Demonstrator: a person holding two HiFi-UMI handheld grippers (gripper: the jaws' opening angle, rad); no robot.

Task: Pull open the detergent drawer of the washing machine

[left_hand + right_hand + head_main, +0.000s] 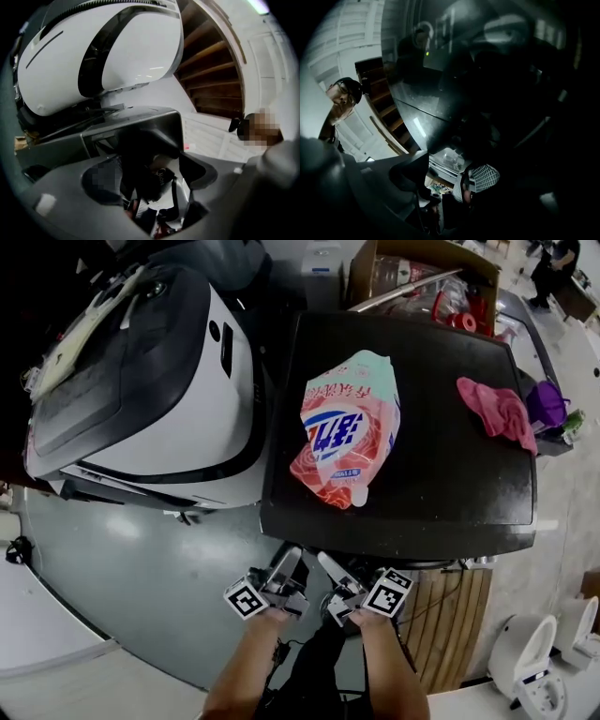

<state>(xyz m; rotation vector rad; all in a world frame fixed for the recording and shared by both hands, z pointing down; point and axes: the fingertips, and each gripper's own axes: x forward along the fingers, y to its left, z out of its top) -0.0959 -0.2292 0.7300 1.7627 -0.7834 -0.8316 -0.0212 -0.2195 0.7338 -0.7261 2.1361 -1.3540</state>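
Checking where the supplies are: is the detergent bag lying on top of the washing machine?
No, the detergent bag lies on the black table beside the washing machine, near a pink cloth.

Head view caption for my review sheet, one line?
Open and empty, the left gripper and right gripper hover before a black top holding a detergent bag and pink cloth, white washing machine alongside.

Glossy plastic detergent bag (pixel 349 427); soft pink cloth (pixel 497 412).

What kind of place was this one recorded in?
Probably a makeshift laundry corner in a storeroom or workshop: a white washing machine, a bag of detergent on a black top, and a cluttered cardboard box.
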